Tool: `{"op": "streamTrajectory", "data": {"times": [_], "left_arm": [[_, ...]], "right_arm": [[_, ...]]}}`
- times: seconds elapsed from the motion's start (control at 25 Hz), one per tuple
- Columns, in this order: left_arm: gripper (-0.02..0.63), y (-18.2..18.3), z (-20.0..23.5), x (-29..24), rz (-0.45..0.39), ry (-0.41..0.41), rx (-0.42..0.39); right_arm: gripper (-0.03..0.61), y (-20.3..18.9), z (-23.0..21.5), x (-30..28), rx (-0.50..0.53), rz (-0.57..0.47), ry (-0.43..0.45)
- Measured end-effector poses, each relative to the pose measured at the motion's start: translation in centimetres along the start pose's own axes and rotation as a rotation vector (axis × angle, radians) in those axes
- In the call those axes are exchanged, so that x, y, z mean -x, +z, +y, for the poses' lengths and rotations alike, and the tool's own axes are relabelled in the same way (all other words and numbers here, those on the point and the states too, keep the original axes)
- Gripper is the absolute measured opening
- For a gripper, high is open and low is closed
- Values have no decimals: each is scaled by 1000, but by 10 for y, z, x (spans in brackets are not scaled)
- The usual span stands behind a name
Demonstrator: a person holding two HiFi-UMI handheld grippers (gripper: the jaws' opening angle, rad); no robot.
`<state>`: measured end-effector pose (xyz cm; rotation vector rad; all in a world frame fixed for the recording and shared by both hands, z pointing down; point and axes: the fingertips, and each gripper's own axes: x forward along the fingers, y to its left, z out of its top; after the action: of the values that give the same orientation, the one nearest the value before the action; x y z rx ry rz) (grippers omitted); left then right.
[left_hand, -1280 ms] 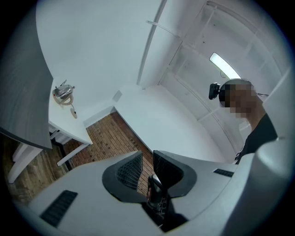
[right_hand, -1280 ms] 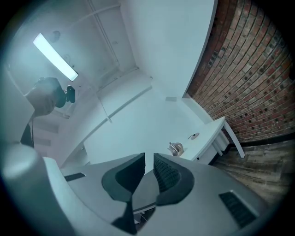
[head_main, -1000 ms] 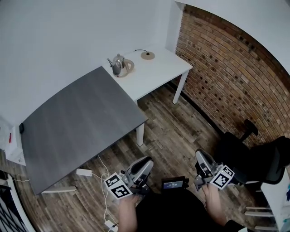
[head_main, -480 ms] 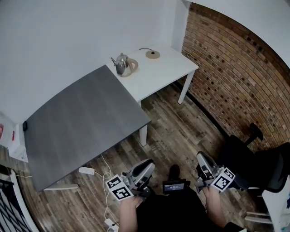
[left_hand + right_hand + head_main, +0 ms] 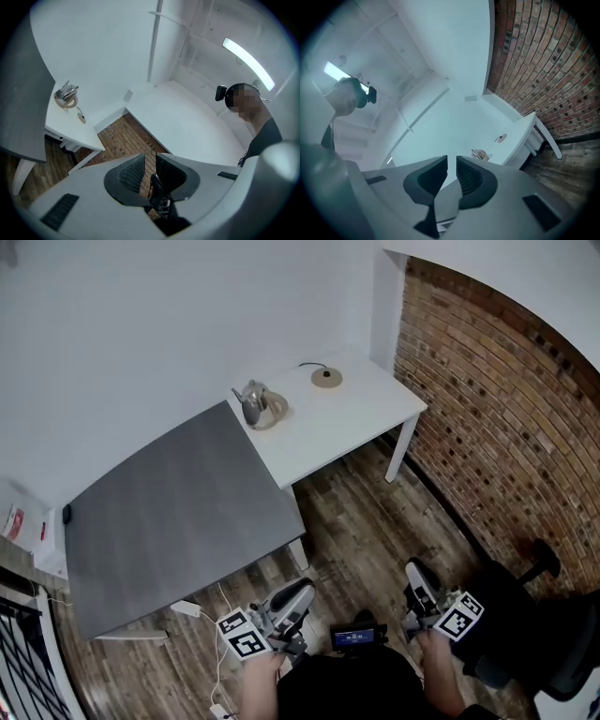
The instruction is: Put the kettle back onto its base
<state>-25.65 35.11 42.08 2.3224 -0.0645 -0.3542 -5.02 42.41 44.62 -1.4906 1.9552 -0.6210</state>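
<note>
**Left gripper** [image 5: 298,594]: grey two-jaw tool with marker cube, held low in front of the person, over the floor. Jaws closed to a thin slit with nothing between them [image 5: 150,166].

**Right gripper** [image 5: 417,576]: same make, held at the same height beside the first. Jaws drawn nearly together and empty [image 5: 451,168].

**Brown wood-plank floor** [image 5: 366,512]: lies between both grippers and the furniture.

**Dark grey rectangular worktop** [image 5: 178,521]: nearest piece, bare on top.

**White rectangular worktop** [image 5: 356,423]: butts against the grey one's far end, in the corner by the red brick wall [image 5: 506,427].

**Small silver metal kettle with pale handle** [image 5: 258,406]: upright on the white worktop, near the seam with the grey one. Also seen from the left gripper [image 5: 65,93] and the right gripper [image 5: 479,154].

**Round tan base disc with thin dark cord** [image 5: 326,378]: on the same white worktop, nearer the wall, apart from the kettle and unoccupied.

**Task status (judged):** nothing is done yet. Both grippers are well away from the kettle. Left to do: approach, take hold of the kettle, lift it, carry it across to the disc and seat it there.
</note>
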Motion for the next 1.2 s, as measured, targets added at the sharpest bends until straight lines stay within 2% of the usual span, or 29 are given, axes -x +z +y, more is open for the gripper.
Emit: {"op": "streamTrajectory", "data": {"times": [0.24,0.68,1.0,1.2], "left_arm": [[83,-3,11,-59,-5,47,-30],[83,-17,21,-123,26,92,-50],[83,-8,49,-163,45,74,-39],[83,9,84,-195,33,49,-13]], "right_arm": [[66,51,-49,-6,-13,8,40],[66,87,-96,-6,-50,21,78],[66,106,-127,-17,-29,15,51],[66,121,-152,-39,-10,16,25]]}}
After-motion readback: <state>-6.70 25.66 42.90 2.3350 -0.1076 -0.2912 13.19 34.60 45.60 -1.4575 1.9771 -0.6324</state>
